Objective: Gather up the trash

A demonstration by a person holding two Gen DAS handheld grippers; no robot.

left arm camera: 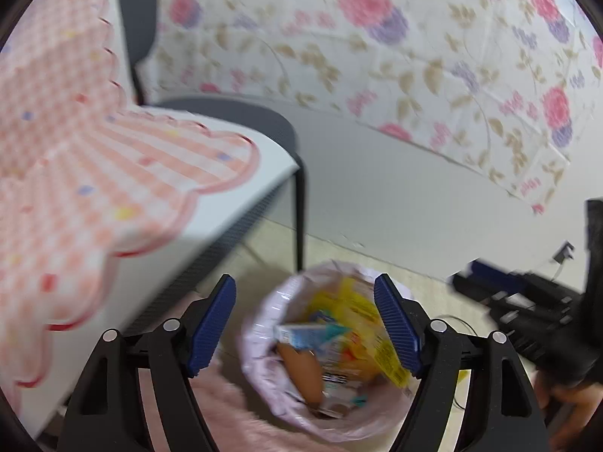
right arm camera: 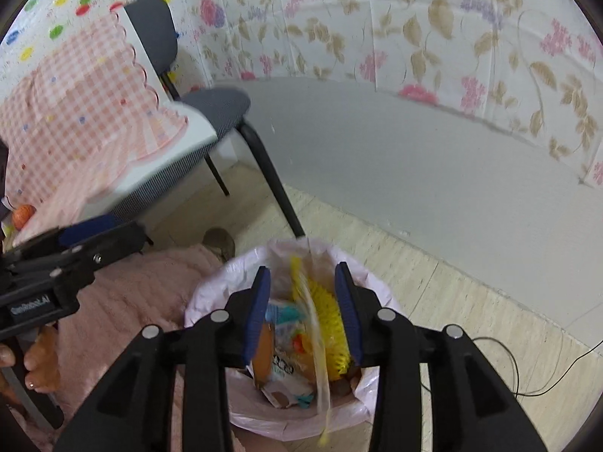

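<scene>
A bin with a pink liner point(left arm camera: 256, 342) point(right arm camera: 211, 293) stands on the floor right under both grippers. It holds a yellow wrapper point(left arm camera: 358, 309), a blue and white carton point(left arm camera: 305, 333), a brown piece point(left arm camera: 301, 369) and a yellow spiky thing point(right arm camera: 331, 312). My left gripper point(left arm camera: 305, 324) is open wide over the bin, with nothing between its fingers. My right gripper point(right arm camera: 304, 312) is open too. A blurred, translucent yellow strip point(right arm camera: 318, 358) hangs loose between its pads, touching neither that I can see. The left gripper point(right arm camera: 75, 248) also shows at the left of the right wrist view.
A table with a pink checked cloth point(left arm camera: 75, 173) point(right arm camera: 75, 113) juts out to the left, with a dark chair point(right arm camera: 222, 109) behind it. A pink rug point(right arm camera: 132, 301) lies beside the bin. A thin cable point(right arm camera: 527, 376) runs over the floor at the right. A hand point(right arm camera: 37, 358) holds the left gripper.
</scene>
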